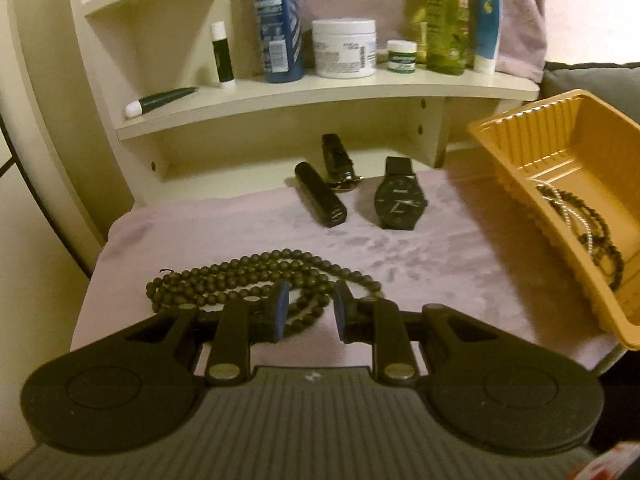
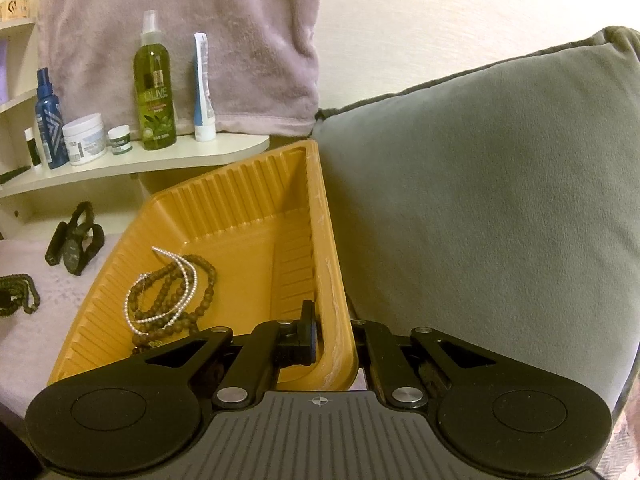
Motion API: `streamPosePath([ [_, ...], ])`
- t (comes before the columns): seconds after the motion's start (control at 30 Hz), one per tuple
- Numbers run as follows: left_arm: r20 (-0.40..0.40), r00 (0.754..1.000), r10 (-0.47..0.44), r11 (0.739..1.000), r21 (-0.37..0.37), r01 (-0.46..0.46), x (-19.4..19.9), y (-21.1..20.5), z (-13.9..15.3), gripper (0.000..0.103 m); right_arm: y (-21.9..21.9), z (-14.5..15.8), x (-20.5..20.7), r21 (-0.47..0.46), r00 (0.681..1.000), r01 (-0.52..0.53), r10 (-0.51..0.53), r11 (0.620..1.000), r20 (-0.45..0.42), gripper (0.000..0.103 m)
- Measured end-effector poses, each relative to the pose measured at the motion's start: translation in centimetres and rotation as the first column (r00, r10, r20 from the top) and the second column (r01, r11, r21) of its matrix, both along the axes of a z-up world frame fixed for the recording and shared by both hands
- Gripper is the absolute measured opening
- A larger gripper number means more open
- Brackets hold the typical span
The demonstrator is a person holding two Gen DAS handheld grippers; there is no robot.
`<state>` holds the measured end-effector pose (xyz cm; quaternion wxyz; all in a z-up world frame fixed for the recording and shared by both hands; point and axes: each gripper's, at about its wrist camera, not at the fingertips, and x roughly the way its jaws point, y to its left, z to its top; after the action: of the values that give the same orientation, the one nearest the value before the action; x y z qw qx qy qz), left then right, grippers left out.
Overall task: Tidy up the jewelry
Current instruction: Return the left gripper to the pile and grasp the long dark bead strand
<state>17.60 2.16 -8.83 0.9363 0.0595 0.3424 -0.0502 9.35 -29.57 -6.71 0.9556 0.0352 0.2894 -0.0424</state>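
Note:
A long strand of dark round beads [image 1: 224, 280] lies coiled on the pink cloth. My left gripper [image 1: 312, 312] hovers low over its right end, open, with a few beads showing in the gap between the blue pads and nothing pinched. Farther back lie a black wristwatch [image 1: 398, 200], a black tube [image 1: 320, 194] and another black strap piece [image 1: 336, 158]. The orange ribbed tray [image 2: 240, 208] stands tilted at the right, with my right gripper [image 2: 332, 344] shut on its near wall. Inside it rest a brown bead strand [image 2: 168, 292] and a silver chain [image 2: 188, 276].
A cream shelf [image 1: 320, 92] behind the cloth carries a blue bottle [image 1: 278, 20], a white jar [image 1: 344, 48], a green bottle [image 1: 446, 16] and small tubes. A grey cushion [image 2: 500, 200] presses against the tray's right side. A pink towel [image 2: 200, 40] hangs behind.

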Motion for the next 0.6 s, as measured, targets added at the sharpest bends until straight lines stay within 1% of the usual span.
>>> streamPosePath([
  [0.1, -0.02, 1.0, -0.006, 1.0, -0.008, 0.006, 0.9, 0.1, -0.5, 0.021, 0.0, 0.0, 0.0, -0.003, 1.0, 0.0, 0.0, 1.0, -0.001, 0.005],
  [0.23, -0.041, 0.999, -0.02, 1.0, 0.001, 0.02, 1.5, 0.0, -1.3, 0.021, 0.0, 0.0, 0.1, -0.005, 1.0, 0.001, -0.001, 1.0, -0.004, 0.005],
  [0.4, -0.037, 0.999, -0.026, 0.999, 0.041, 0.027, 1.8, -0.5, -1.9, 0.023, 0.0, 0.0, 0.2, -0.004, 1.0, 0.001, -0.001, 1.0, -0.005, 0.005],
  [0.6, -0.037, 0.999, -0.026, 0.998, 0.052, 0.028, 2.2, -0.7, -2.0, 0.023, -0.1, 0.0, 0.2, -0.005, 1.0, 0.0, 0.0, 1.0, -0.004, 0.005],
])
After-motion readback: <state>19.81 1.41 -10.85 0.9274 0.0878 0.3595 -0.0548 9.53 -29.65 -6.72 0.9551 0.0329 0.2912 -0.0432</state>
